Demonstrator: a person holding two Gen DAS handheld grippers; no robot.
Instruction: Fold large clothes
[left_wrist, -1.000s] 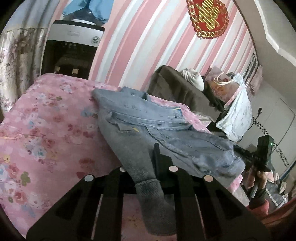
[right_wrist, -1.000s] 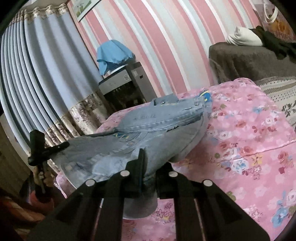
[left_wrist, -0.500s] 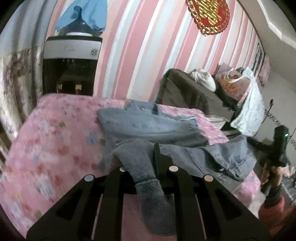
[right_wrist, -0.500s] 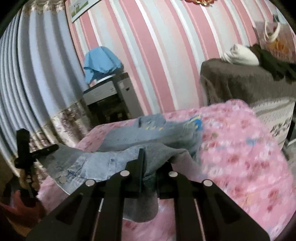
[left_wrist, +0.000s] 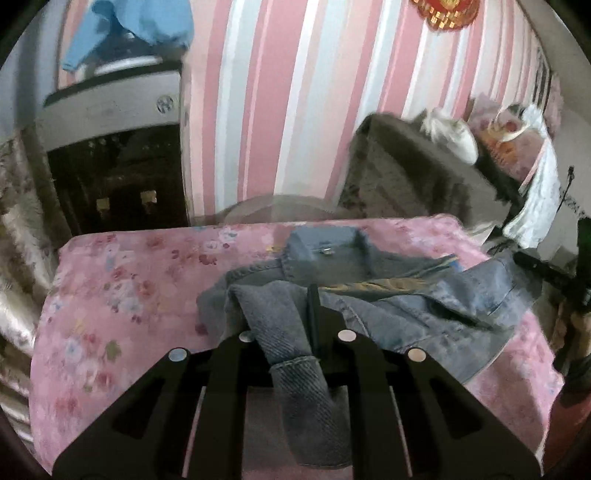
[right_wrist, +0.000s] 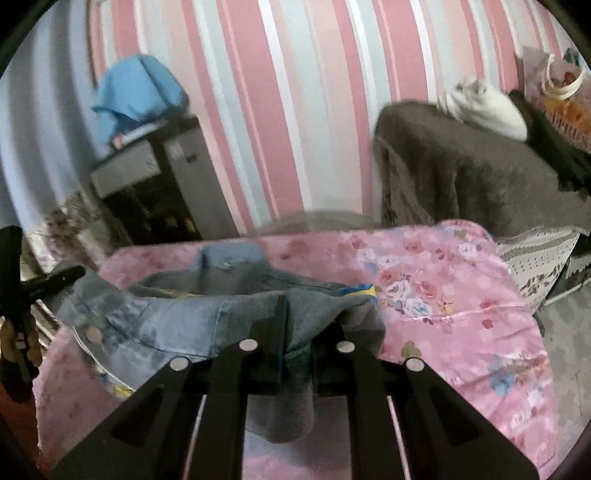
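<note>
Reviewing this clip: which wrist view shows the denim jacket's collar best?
The left wrist view. There the jacket's collar lies near the middle of the frame, with its metal button visible on the pink floral bedspread. In the right wrist view the collar sits further left, paler and blurred, its button barely distinguishable.

Denim jacket (left_wrist: 388, 295), faded blue, bunched mid-frame on pink floral cover, collar toward the striped wall. One cuffed sleeve (left_wrist: 295, 369) hangs at lower centre; in right wrist view other cuff (right_wrist: 291, 402) likewise.
</note>
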